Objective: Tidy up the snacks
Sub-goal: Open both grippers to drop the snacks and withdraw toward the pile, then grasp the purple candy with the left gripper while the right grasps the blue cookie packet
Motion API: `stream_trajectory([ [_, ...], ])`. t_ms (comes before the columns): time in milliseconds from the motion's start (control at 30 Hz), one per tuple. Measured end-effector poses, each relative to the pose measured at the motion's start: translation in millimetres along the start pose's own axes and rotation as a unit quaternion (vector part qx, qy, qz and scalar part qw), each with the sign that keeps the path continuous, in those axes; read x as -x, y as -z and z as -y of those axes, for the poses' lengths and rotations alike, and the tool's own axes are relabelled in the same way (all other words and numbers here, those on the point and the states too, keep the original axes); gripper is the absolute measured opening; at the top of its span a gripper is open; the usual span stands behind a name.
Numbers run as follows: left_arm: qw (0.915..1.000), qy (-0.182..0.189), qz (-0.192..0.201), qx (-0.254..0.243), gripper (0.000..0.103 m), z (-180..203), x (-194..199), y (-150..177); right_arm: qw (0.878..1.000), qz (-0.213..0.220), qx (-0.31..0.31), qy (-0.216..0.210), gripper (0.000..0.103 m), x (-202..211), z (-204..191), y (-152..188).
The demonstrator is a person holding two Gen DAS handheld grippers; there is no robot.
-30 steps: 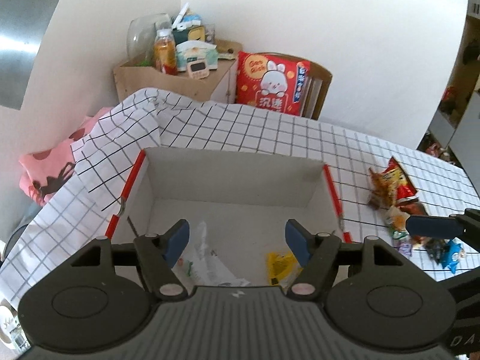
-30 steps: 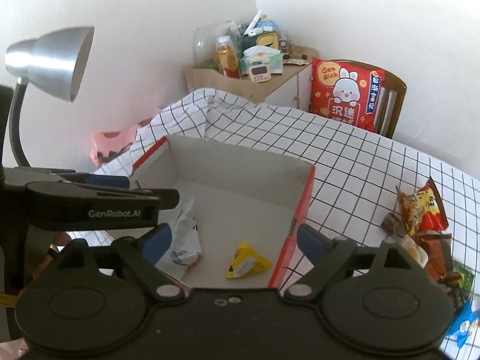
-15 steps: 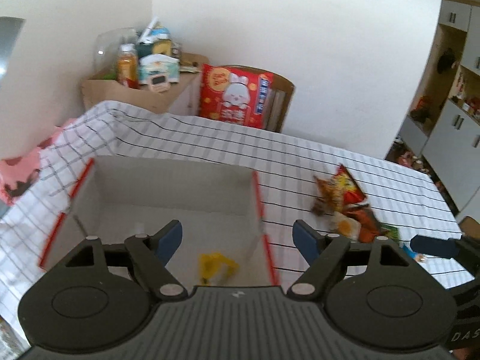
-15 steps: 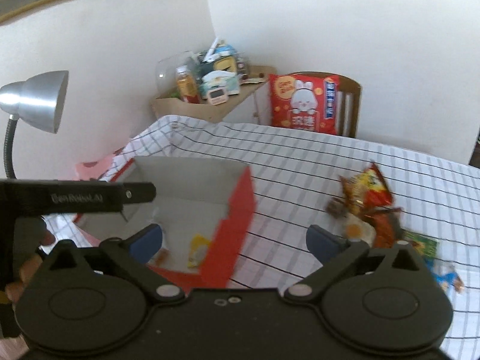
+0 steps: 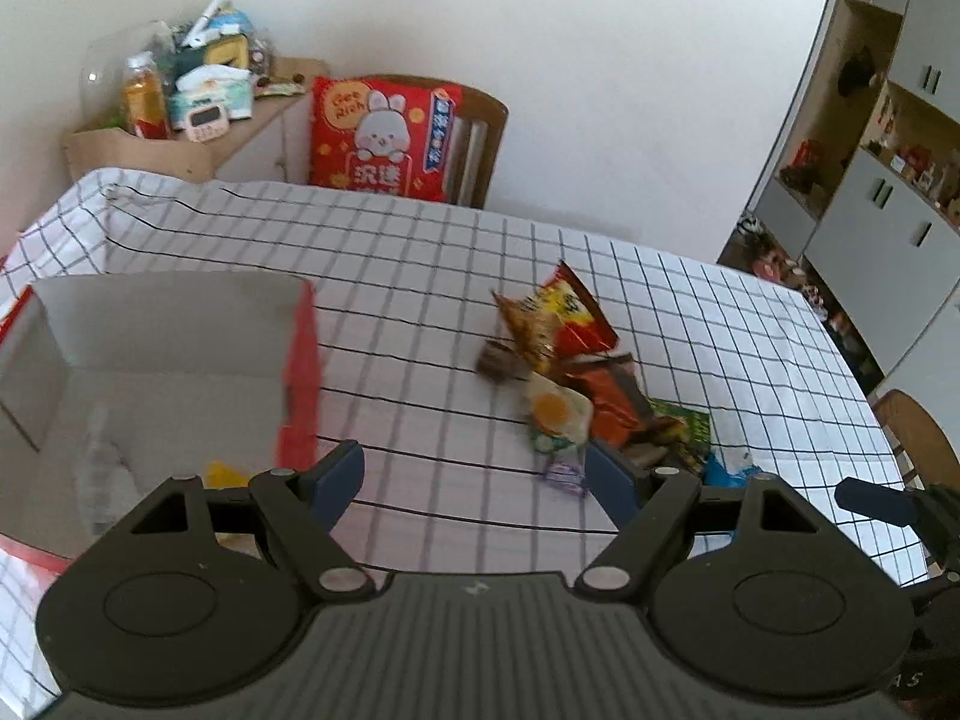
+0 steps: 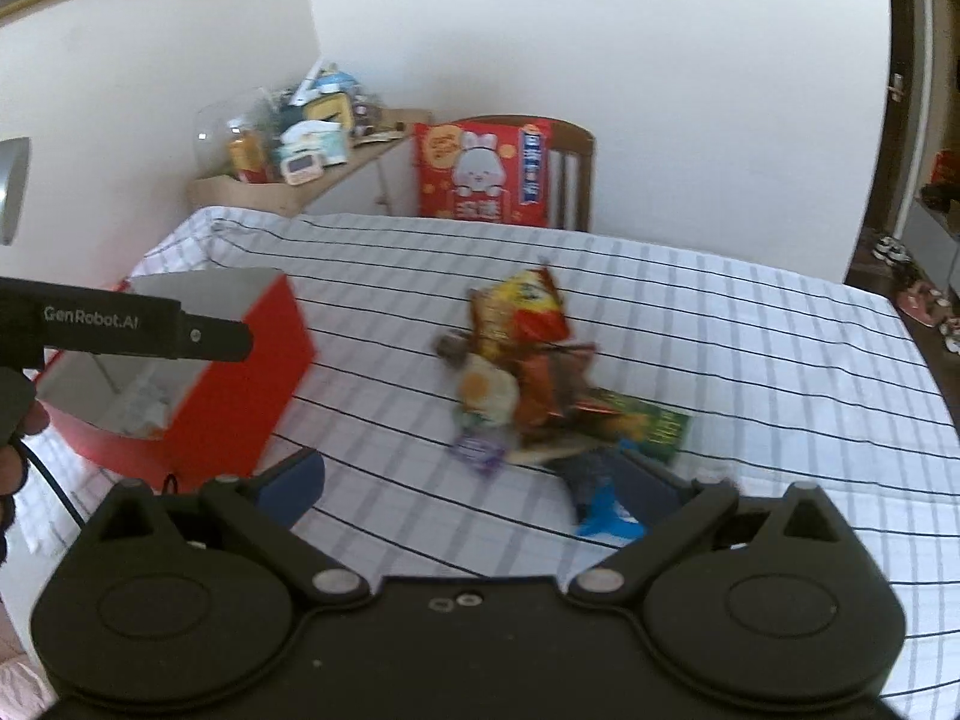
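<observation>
On the checked tablecloth (image 5: 420, 276), snack pile (image 5: 576, 384) sits in a heap right of the red box (image 5: 300, 360), apart from it. Box holds a yellow packet (image 5: 225, 473) and a clear wrapper (image 5: 102, 468). Left gripper (image 5: 474, 477) jaws spread wide, empty, above the cloth. Right gripper (image 6: 474, 483) also wide apart, empty, blue packet (image 6: 606, 513) by its right finger.

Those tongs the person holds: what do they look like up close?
Each is matte black plastic with two round discs, silver pivot screws and angled link arms ending in blue pads. The left tongs have a ribbed top. Seen from the right tongs, their side reads "GenRobot.AI" in white, with a black cable trailing.
</observation>
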State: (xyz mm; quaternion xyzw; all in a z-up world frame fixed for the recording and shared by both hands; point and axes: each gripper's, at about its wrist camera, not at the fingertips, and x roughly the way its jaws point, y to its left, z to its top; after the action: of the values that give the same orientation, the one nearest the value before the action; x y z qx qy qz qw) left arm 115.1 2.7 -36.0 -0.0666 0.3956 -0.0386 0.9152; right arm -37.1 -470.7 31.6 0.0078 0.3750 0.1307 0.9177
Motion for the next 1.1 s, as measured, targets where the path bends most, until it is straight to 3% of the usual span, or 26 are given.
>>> stream_trajectory([
  [333, 0.9984, -0.036, -0.043, -0.008, 0.081, 38.7, -57.6, 4.3, 0.999, -0.026, 0.022, 0.023, 0.102, -23.5, 54.6, 11.2],
  [667, 0.9929, -0.046, -0.109, 0.0, 0.081, 55.3, -121.7, 6.5, 0.99, -0.067, 0.127, -0.01, 0.097, -63.4, 78.6, 15.7],
  [867, 0.9846, -0.06, -0.151, 0.064, 0.081, 47.8, -155.8, -0.6, 0.974, -0.086, 0.208, -0.015, 0.088, -85.0, 75.8, 14.7],
  [1100, 0.9747, -0.059, -0.18, 0.119, 0.08, 45.6, -181.0, -1.5, 0.959, -0.095, 0.262, -0.043, 0.081, -96.0, 73.4, 13.7],
])
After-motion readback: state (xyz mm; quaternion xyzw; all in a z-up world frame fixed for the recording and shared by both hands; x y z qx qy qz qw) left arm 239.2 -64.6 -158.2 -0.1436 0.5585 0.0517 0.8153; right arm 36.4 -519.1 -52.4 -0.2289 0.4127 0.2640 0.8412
